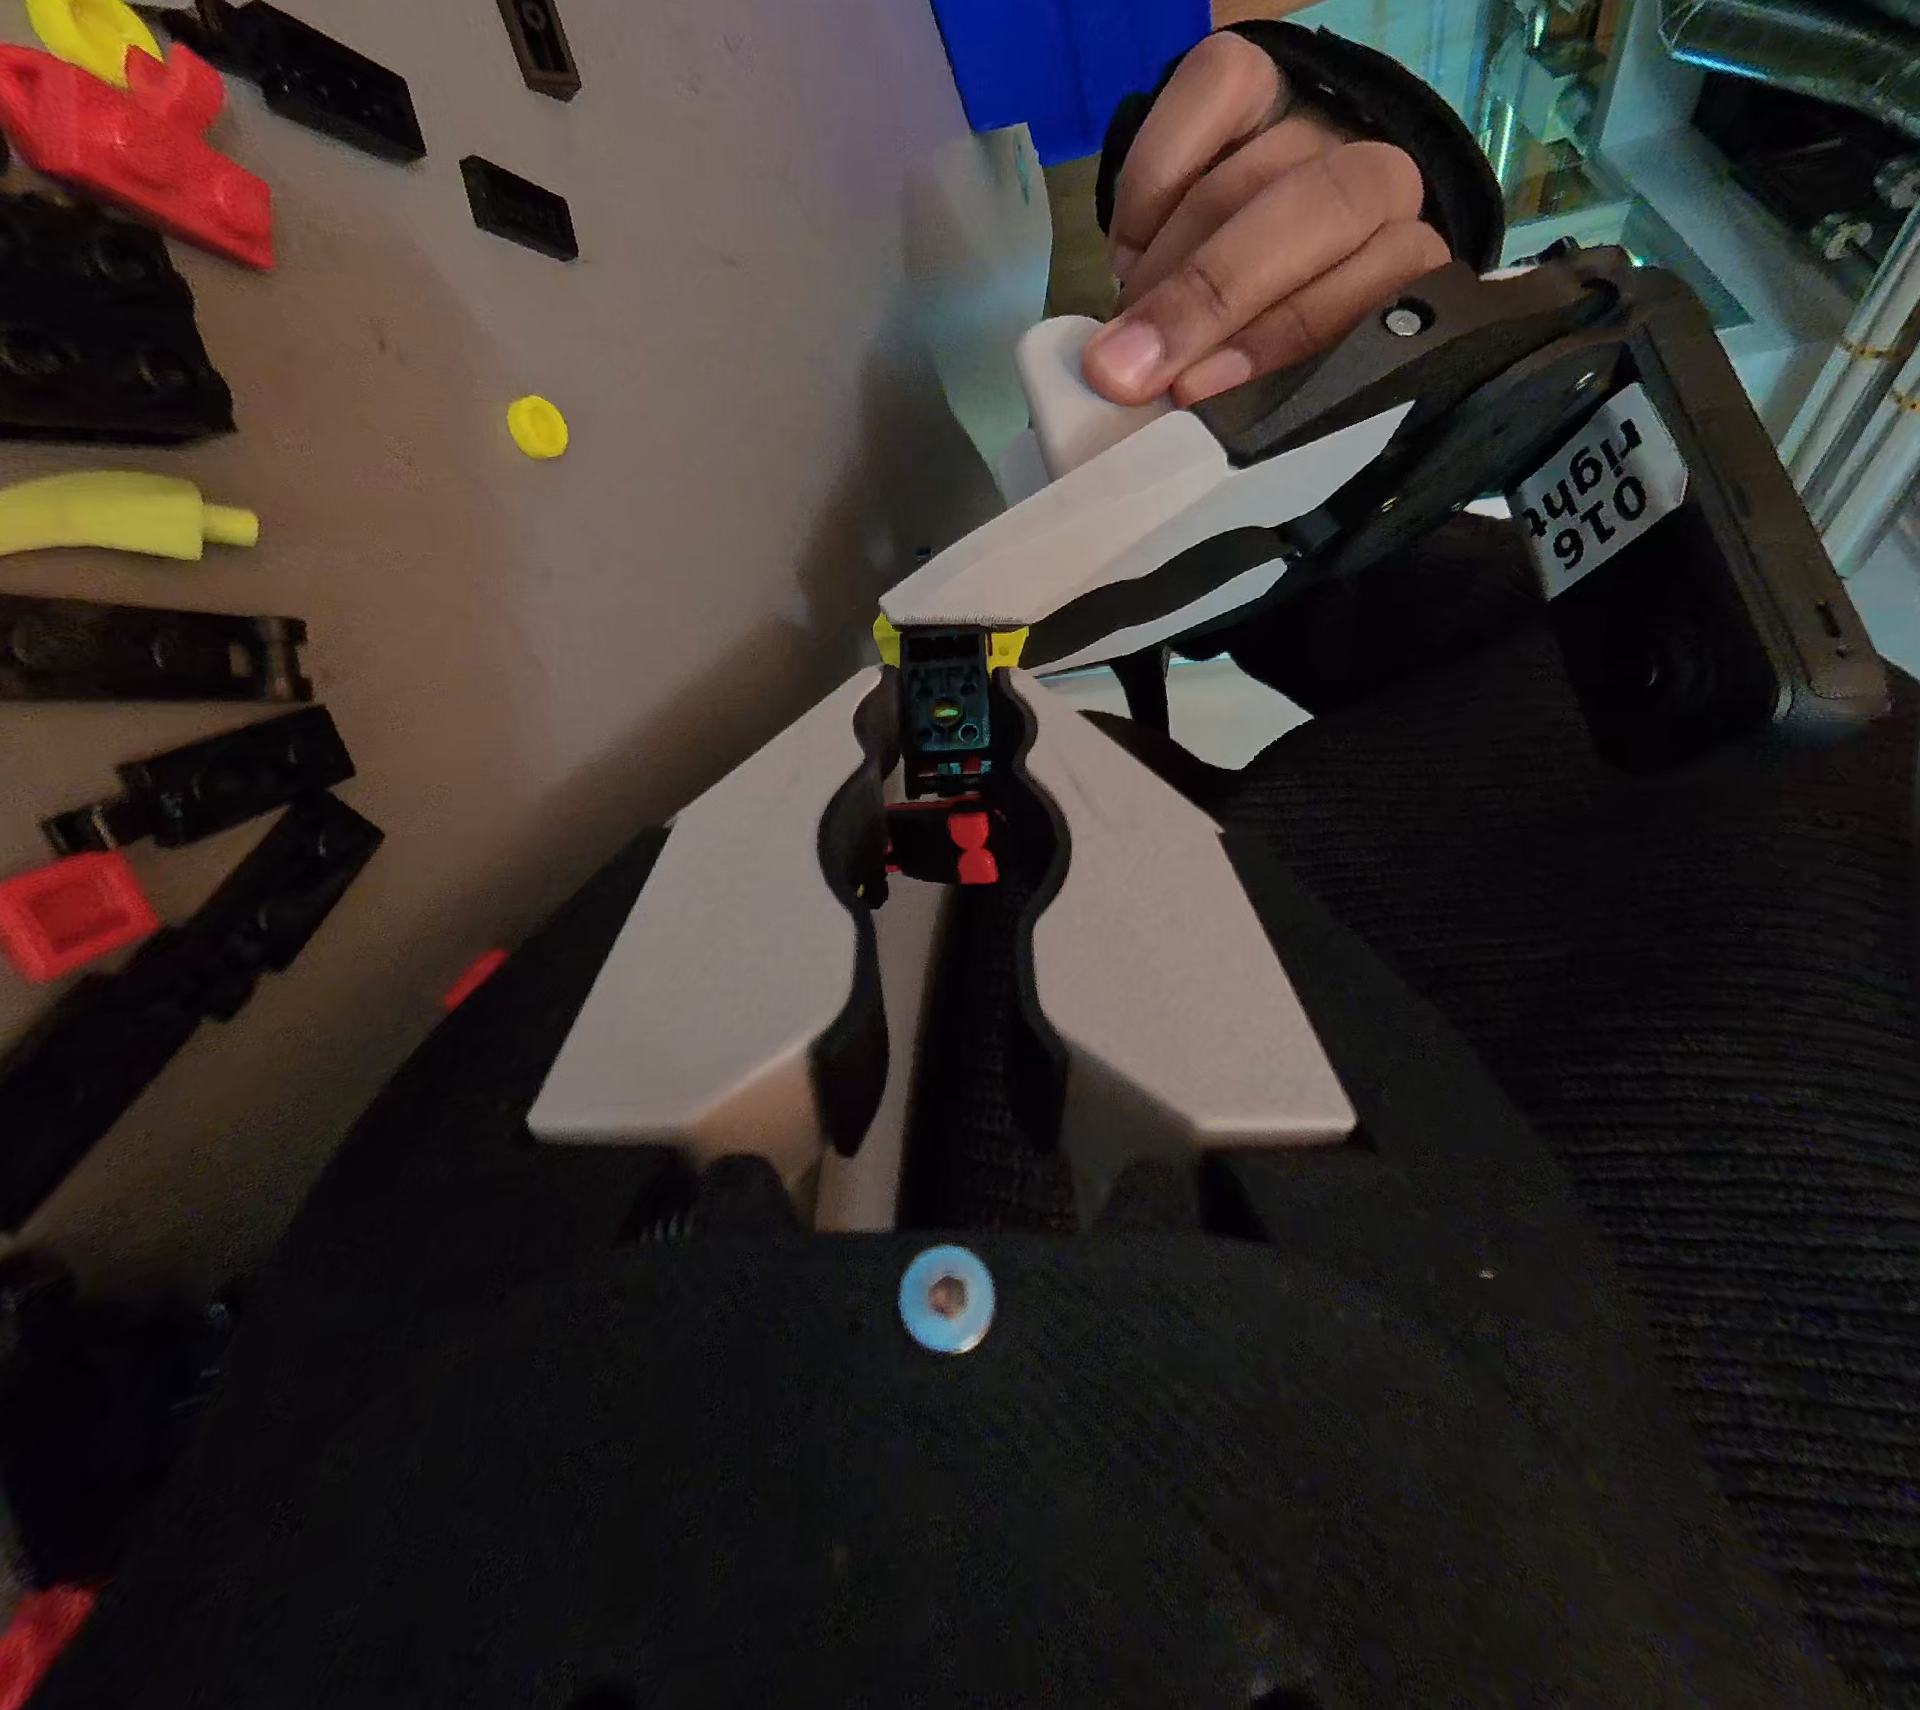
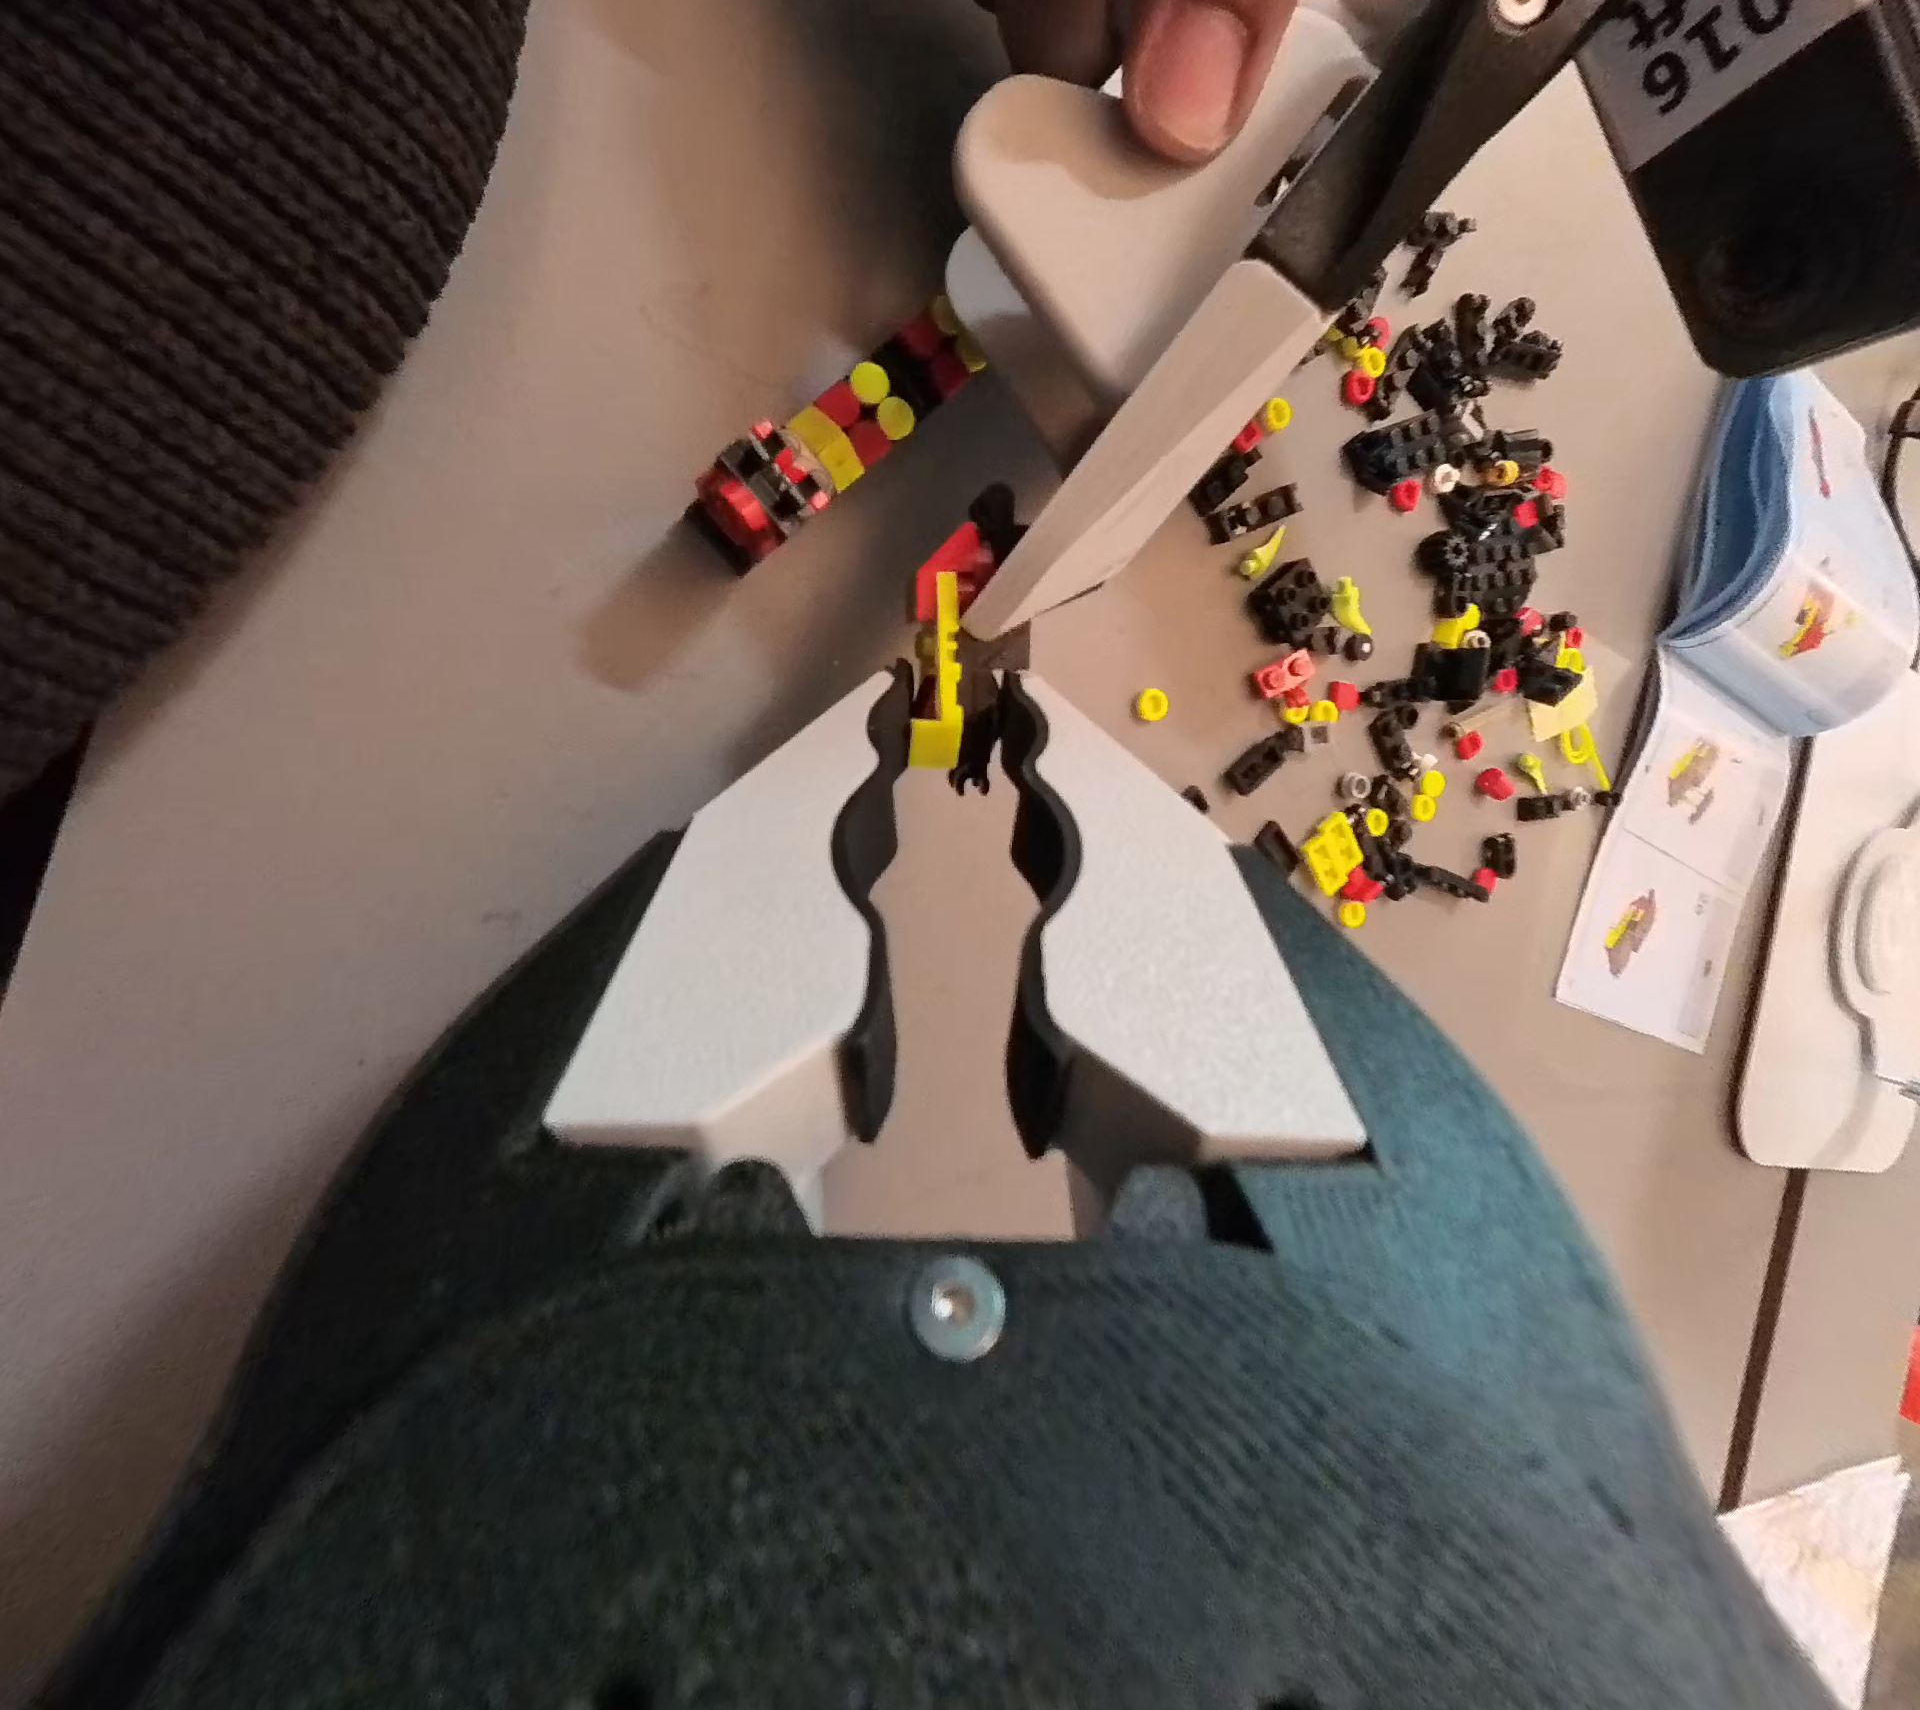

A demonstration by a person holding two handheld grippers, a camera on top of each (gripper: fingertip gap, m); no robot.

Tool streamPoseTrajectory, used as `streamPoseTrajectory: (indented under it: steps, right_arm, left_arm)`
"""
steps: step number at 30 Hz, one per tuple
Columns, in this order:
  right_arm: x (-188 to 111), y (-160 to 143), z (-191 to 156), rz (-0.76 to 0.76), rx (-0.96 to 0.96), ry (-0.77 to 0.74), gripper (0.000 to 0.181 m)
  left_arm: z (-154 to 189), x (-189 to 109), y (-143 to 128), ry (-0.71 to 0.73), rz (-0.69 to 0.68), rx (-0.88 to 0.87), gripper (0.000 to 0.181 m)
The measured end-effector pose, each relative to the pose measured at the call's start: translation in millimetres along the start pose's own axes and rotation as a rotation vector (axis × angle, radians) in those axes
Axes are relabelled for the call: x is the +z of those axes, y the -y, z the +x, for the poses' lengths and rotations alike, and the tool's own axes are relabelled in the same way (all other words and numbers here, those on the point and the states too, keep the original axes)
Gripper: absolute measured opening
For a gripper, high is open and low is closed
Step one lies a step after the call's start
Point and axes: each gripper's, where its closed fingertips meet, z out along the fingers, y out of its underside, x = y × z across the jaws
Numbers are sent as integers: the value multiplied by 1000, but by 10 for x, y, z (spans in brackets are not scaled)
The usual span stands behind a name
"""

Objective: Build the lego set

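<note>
**Two grippers meet on one small sub-assembly, mid-join**

The table (image 2: 312, 829) is the biggest thing here, a pale surface carrying the whole set. On its right side, in the right wrist view, lies a wide scatter of loose bricks (image 2: 1455, 580), mostly black with red and yellow bits, and beyond them a folded instruction sheet (image 2: 1673, 871) beside a clear plastic tub (image 2: 1797, 580). Further left sits a finished strip of red, yellow and black bricks (image 2: 831, 434), near the person's dark sleeve.

In the middle, held above the table, is the piece being worked on: a small sub-assembly (image 2: 935, 704) of yellow, red and black parts. The right gripper (image 2: 951, 715) pinches its near end, jaws drawn in around the yellow angled part. The left gripper (image 1: 940, 725) pinches the same cluster from the other side; in its own view a black brick with red parts behind it (image 1: 945, 715) sits squeezed between the tips, and the right gripper's tip presses onto the top of it.

The step in hand looks like pressing one small part onto the sub-assembly while the other tool steadies it. Whether the studs have seated is too small to tell. The next move probably calls for a firm, straight squeeze with both grips kept tight, then letting go with one tool only, so the piece does not drop.
</note>
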Motion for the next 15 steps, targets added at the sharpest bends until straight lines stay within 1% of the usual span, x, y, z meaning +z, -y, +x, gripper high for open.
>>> streamPoseTrajectory:
  steps: [6,8,10,15]
  right_arm:
    - [-37,24,95,33,29,-44,16]
    - [-61,13,133,41,50,-57,24]
    - [-65,5,134,50,74,-47,26]
    - [-53,17,81,53,58,-23,20]
  left_arm:
    - [39,-50,60,-22,30,1,14]
    - [41,-57,63,-23,33,4,14]
    - [42,-50,60,-23,31,4,14]
    - [28,-47,58,-17,30,5,14]
